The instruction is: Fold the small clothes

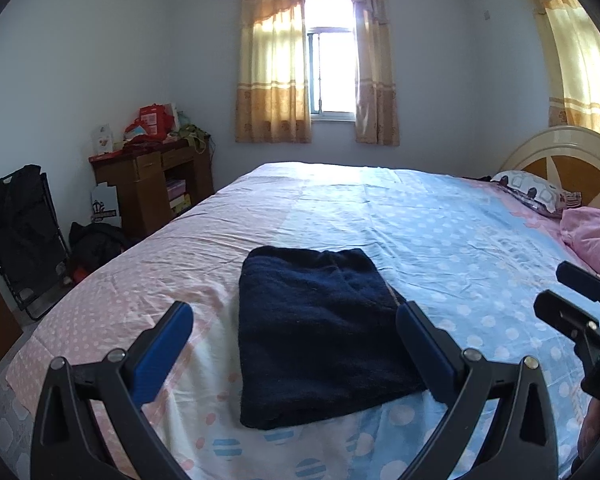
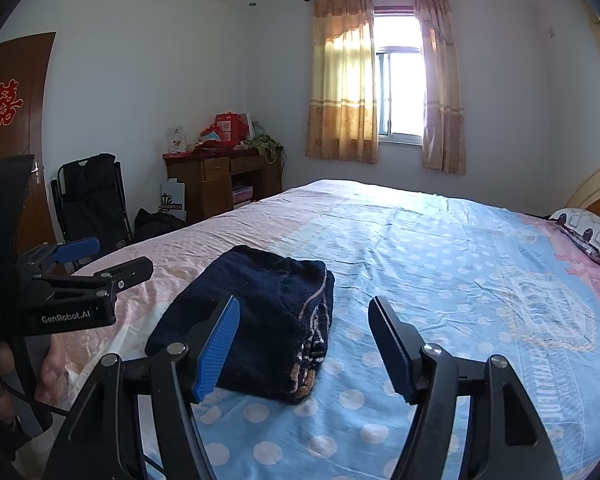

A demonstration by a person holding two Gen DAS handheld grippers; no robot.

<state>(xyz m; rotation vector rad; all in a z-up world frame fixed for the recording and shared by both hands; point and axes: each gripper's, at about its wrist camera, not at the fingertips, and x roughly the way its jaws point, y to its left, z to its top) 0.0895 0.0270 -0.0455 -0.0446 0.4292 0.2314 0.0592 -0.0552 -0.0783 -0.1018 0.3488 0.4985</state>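
A dark navy garment (image 1: 316,332) lies folded into a thick rectangle on the pink and blue dotted bed sheet (image 1: 460,240). My left gripper (image 1: 294,316) hovers just in front of it, open, its blue pads standing wide on either side of the cloth and apart from it. In the right wrist view the same garment (image 2: 268,312) shows its patterned folded edge toward me. My right gripper (image 2: 304,304) is open to the right of that edge, over bare sheet (image 2: 440,260), holding nothing. Each gripper also appears at the other view's border: left gripper (image 2: 112,260), right gripper (image 1: 568,292).
Pillows (image 1: 540,196) and a pink blanket (image 1: 596,236) lie at the headboard (image 1: 560,152) on the right. Beyond the bed's left edge stand a wooden desk (image 1: 152,184) piled with red items and a black folding chair (image 1: 20,232). A hand (image 2: 48,376) holds the left gripper.
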